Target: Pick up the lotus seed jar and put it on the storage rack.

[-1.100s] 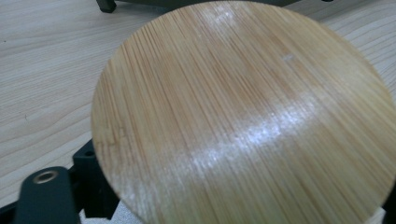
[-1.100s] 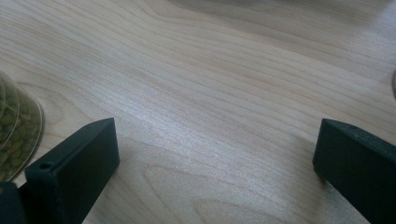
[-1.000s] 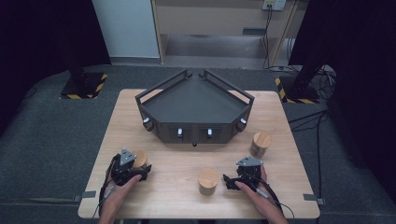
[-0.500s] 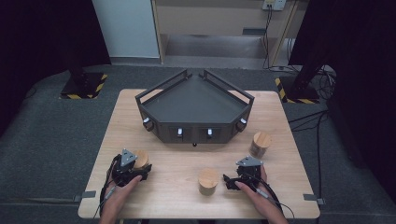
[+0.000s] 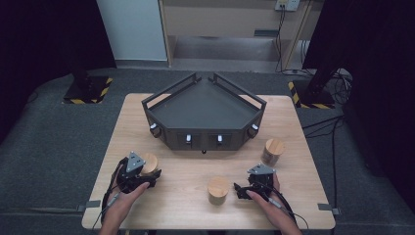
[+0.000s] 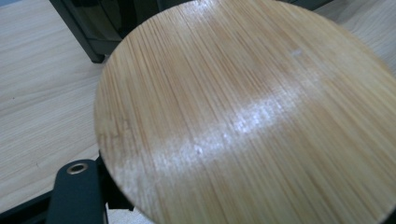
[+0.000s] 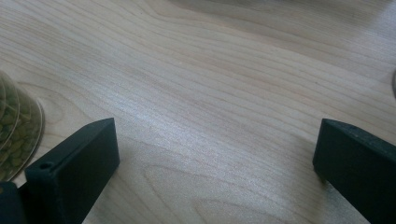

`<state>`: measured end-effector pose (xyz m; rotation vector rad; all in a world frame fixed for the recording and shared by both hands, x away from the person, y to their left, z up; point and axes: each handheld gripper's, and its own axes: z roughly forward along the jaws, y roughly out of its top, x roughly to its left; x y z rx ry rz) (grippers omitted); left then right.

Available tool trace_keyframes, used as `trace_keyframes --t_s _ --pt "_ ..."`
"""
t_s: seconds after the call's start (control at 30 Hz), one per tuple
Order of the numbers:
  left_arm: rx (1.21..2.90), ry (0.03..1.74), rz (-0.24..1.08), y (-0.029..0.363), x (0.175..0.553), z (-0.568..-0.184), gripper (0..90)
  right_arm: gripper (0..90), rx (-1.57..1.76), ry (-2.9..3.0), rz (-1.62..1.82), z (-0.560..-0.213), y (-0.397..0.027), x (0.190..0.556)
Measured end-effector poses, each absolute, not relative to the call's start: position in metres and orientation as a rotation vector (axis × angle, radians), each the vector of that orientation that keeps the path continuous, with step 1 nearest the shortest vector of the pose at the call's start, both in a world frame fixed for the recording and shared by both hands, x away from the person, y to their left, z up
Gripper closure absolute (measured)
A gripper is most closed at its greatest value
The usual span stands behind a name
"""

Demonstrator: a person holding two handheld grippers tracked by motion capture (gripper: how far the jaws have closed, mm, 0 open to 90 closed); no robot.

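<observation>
High view, left tongs [image 5: 147,177] gripping lidded jar [image 5: 149,164], right tongs [image 5: 240,190] wide open, empty.

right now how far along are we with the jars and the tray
Nothing looks done: the tray holds no jars. In hand: the left hand-held gripper is at the left jar; grip unclear. Left: the middle jar and right jar; the right hand-held gripper is open, empty.

A light wooden table [image 5: 195,200] stands on grey carpet [image 5: 54,147] amid black curtains [image 5: 44,34].
</observation>
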<state>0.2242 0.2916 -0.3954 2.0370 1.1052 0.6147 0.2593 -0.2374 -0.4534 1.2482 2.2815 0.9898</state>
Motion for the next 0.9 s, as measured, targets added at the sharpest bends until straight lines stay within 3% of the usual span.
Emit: trace_keyframes --t_s 0.9 --pt "2.082 1.033 0.589 0.295 0.231 -0.361 24.5 0.4 1.244 2.282 0.99 -0.453 -0.237 0.259"
